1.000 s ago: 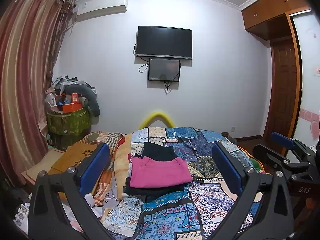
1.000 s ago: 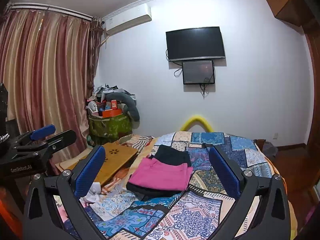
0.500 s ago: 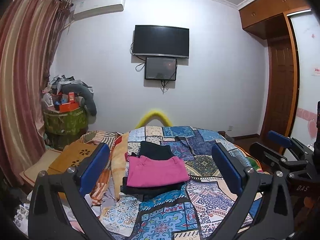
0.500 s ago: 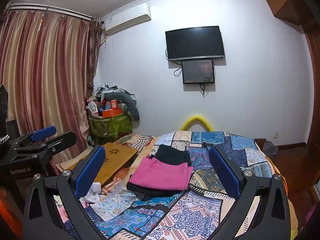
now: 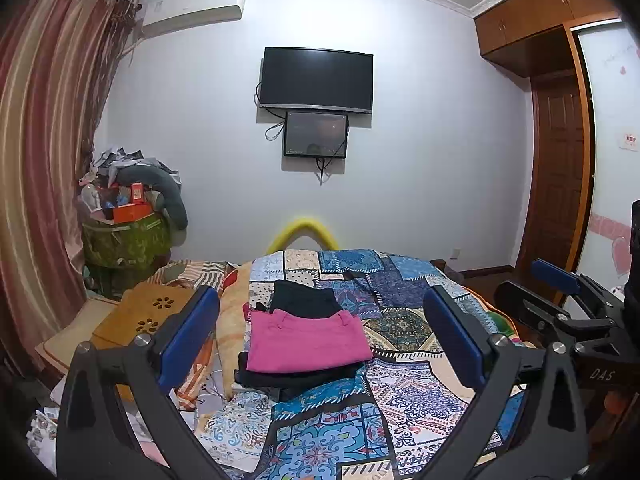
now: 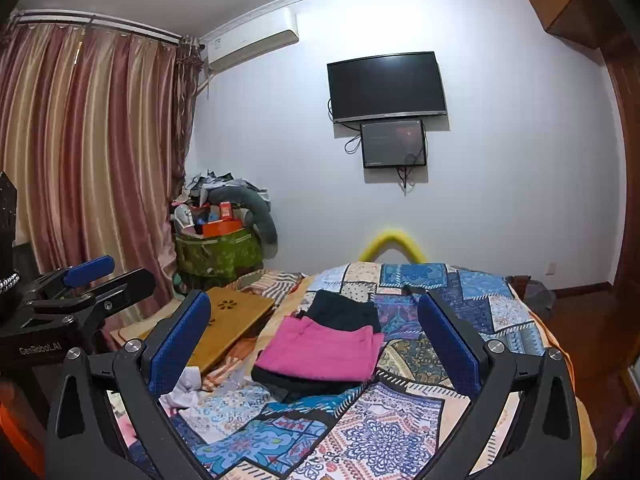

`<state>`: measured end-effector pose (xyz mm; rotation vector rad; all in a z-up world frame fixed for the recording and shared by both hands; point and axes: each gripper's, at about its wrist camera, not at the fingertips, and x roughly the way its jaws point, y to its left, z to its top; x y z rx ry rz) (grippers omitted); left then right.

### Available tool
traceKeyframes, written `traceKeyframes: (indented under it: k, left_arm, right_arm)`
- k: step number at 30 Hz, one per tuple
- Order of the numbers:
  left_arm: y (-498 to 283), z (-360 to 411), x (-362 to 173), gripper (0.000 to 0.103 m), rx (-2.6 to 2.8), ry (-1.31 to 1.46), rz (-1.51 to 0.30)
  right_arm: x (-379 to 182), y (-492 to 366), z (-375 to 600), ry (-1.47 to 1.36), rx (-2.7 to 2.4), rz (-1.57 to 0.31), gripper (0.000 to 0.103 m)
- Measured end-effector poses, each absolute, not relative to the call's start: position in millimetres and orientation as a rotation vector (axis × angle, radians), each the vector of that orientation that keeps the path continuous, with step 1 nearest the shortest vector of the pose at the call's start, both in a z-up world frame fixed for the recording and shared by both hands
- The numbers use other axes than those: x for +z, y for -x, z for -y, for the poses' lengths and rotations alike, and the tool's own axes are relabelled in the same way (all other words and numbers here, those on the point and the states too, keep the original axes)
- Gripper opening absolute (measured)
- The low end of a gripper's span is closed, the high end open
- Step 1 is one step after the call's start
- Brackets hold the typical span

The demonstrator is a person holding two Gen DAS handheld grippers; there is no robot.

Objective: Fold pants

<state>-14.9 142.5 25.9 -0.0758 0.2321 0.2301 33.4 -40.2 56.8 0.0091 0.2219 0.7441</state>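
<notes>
**Both grippers raised and empty, folded stack ahead on the bed**

I hold my left gripper [image 5: 320, 344] and my right gripper [image 6: 314, 338] up above the near end of the bed, both with jaws spread wide and nothing between the blue pads. Neither touches any cloth. I judge this a neutral, ready pose: high enough to see the whole bed and choose where to reach.

The pink pants [image 5: 302, 340] lie folded into a flat, roughly square packet, soft-looking and smooth, with one thick edge facing me. They rest on top of a dark garment [image 5: 296, 382] that sticks out beneath them at the front. Another dark folded piece [image 5: 306, 300] lies just behind, touching the pink one's far edge. Stacking them this way keeps the finished pieces together on the left half of the bed, I think.

Under them is a patchwork quilt [image 5: 400, 400], busy with blue, cream and orange printed squares, slightly rumpled. A wooden lap tray [image 6: 236, 316] with flower-shaped cutouts sits beside the bed on the left, well clear of the stack.
</notes>
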Motion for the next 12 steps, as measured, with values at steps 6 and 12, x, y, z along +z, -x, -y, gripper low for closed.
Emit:
traceKeyframes:
  k: [6, 12]
  left_arm:
    - [10.8, -142.7, 24.7, 0.103, 0.219, 0.078, -0.244]
    - [4.8, -143.1, 22.0, 0.103, 0.216, 0.073, -0.257]
  right_arm:
    - [56.5, -34.8, 40.3, -0.013, 0.742, -0.227, 0.103]
    - [53.5, -39.3, 40.0, -0.016, 0.738, -0.237, 0.103]
